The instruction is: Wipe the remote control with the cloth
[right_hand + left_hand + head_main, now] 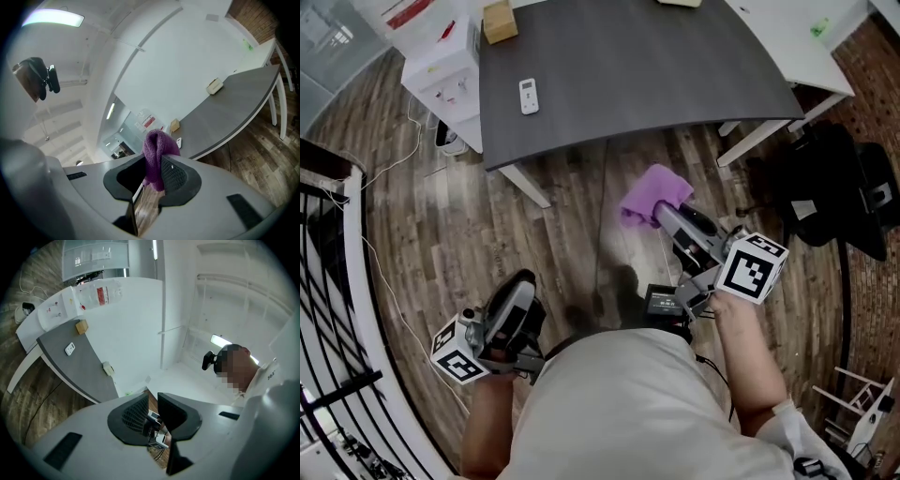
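**As we find them: remote control, cloth, two tongs**

While we stand on the wood floor (pixel 469 216) short of the counter (pixel 656 75), the white remote control (pixel 529 96) lies flat on the dark grey top near its left edge, well apart from both tongs.

- Long axis: runs away from us, almost straight up the head view. We cannot tell which end leads.
- Writing: we find its print too small to read.
- Right tongs (pixel 661 211): clamped on the purple cloth (pixel 654 195), which bunches out past the tips.
- Left tongs (pixel 520 286): a narrow gap, nothing in it.
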Tool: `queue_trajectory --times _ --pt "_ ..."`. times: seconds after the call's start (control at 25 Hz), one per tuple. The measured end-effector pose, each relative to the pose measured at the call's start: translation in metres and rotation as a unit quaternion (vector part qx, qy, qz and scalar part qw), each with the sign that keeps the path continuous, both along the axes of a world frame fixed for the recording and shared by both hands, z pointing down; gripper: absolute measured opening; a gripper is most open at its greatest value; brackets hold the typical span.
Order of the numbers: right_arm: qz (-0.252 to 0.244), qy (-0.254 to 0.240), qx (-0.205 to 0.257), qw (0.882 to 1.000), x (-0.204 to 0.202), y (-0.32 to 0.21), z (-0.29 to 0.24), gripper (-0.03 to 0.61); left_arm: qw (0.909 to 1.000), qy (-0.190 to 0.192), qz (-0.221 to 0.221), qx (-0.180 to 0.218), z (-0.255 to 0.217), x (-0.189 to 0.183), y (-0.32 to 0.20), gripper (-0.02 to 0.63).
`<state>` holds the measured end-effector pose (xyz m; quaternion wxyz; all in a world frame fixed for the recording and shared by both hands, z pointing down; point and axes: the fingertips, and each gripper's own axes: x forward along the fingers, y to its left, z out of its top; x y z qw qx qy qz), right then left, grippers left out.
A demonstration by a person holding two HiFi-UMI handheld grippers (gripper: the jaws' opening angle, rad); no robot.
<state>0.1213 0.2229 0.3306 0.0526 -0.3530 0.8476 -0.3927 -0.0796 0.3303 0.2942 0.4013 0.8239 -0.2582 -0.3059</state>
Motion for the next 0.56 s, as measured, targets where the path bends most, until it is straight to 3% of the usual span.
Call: queue_trajectory --times 0.16,0.24,0.32,0.44,0.56 --pt "0.011 0.013 0.013 1.0 -0.024 0.019 -0.005 0.092 0.9998 -0.017 -0.002 0.008 -0.004 -0.025 0.025 0.063" --pt "0.023 0.023 0.013 0.999 -0.028 0.03 -0.006 0.092 0.9979 -0.064 -0.008 0.005 -0.006 -0.032 0.032 0.062" --pt "0.034 0.036 0.014 0.999 -0.032 0.04 -0.007 0.092 0.9901 -0.139 -0.018 0.004 -0.012 -0.036 0.033 0.044" --pt "0.048 0.06 0.028 0.997 -0.035 0.05 -0.013 0.092 0.9608 -0.274 -0.028 0.03 -0.036 -0.033 0.035 0.025" --pt "0.058 0.086 0.051 0.993 -0.037 0.059 -0.022 0.09 0.9118 -0.401 -0.041 0.076 -0.07 -0.02 0.038 0.023"
